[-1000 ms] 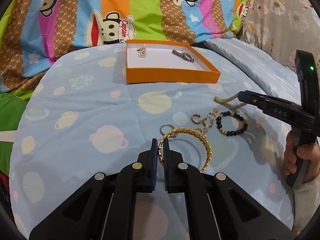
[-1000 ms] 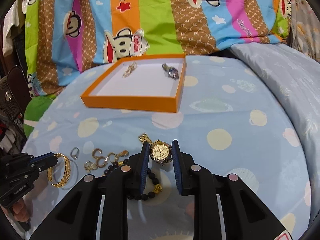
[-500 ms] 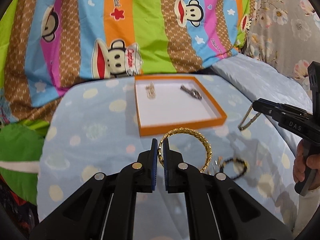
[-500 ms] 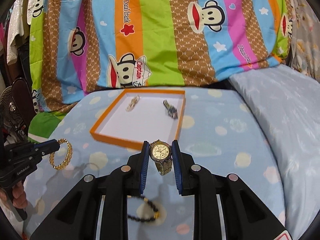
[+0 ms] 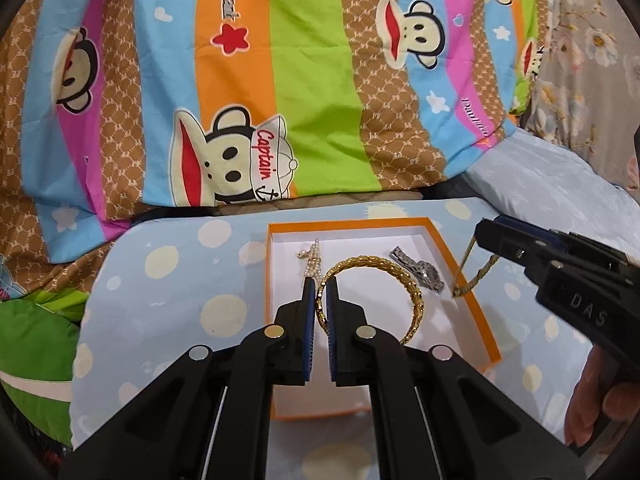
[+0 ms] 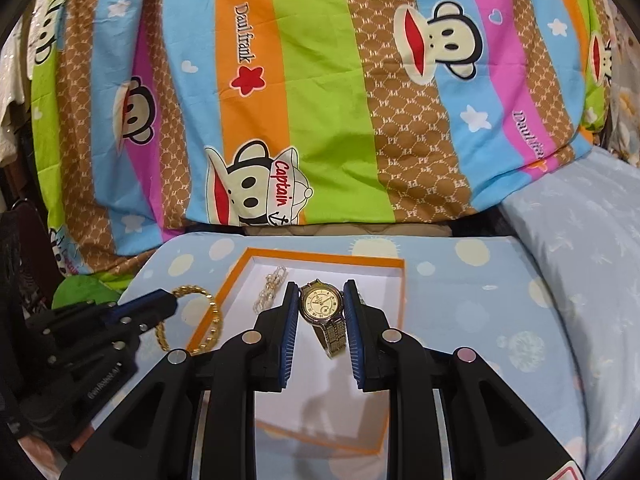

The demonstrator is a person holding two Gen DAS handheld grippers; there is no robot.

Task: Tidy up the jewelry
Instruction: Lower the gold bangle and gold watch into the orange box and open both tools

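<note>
An orange box with a white floor (image 5: 478,322) (image 6: 394,266) lies on the blue spotted cloth. In it lie a pearl piece (image 5: 312,258) (image 6: 274,286) and a silver watch (image 5: 420,270). My left gripper (image 5: 320,292) (image 6: 174,304) is shut on a gold bangle (image 5: 400,276) (image 6: 212,312) and holds it above the box. My right gripper (image 6: 320,300) (image 5: 486,236) is shut on a gold watch (image 6: 320,304), held over the box; its strap (image 5: 468,280) hangs over the box's right wall.
A striped monkey-print blanket (image 5: 312,80) rises behind the box. A pale blue pillow (image 6: 588,248) lies at the right. A green item (image 5: 32,344) sits at the left edge of the cloth.
Both grippers have lifted off the cloth and moved forward over the orange box, carrying the bangle and the gold watch. The loose jewelry on the cloth has dropped out of view.
</note>
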